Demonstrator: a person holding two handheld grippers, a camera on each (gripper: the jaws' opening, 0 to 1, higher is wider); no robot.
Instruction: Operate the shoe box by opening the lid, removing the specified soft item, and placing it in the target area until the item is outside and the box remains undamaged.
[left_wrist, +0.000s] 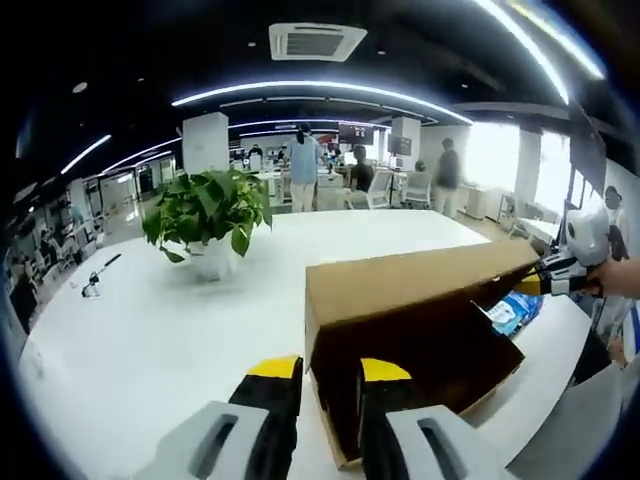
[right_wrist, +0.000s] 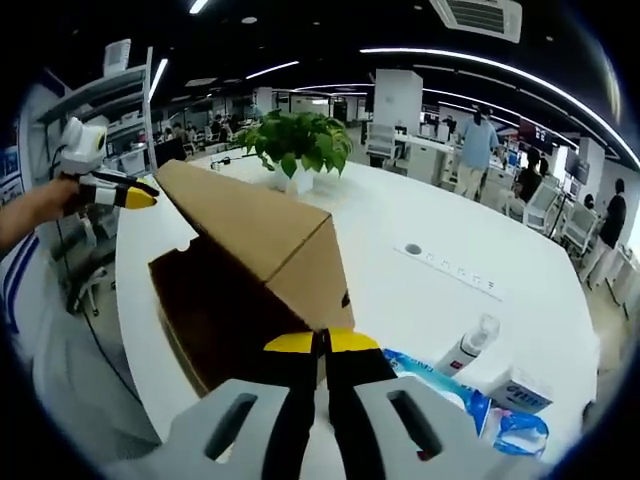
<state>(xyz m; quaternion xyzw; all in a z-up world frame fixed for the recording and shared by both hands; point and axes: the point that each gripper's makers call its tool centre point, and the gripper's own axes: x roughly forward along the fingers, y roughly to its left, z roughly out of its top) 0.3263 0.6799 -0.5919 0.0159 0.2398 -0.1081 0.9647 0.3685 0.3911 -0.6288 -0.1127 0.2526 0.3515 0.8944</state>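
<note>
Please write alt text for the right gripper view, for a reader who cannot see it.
A brown cardboard shoe box sits on a white table with its lid raised, the right gripper shut on the lid's near corner. The left gripper touches the far corner; a potted plant stands behind.

A leafy potted plant (left_wrist: 207, 220) is sitting on the white table (left_wrist: 150, 330). A small dark tool (left_wrist: 97, 275) is lying well apart from the plant, toward the table's edge. A white bottle (right_wrist: 468, 345) and blue packets (right_wrist: 520, 432) are lying far from the plant. Beyond the plant, people (left_wrist: 303, 168) are standing among desks.
</note>
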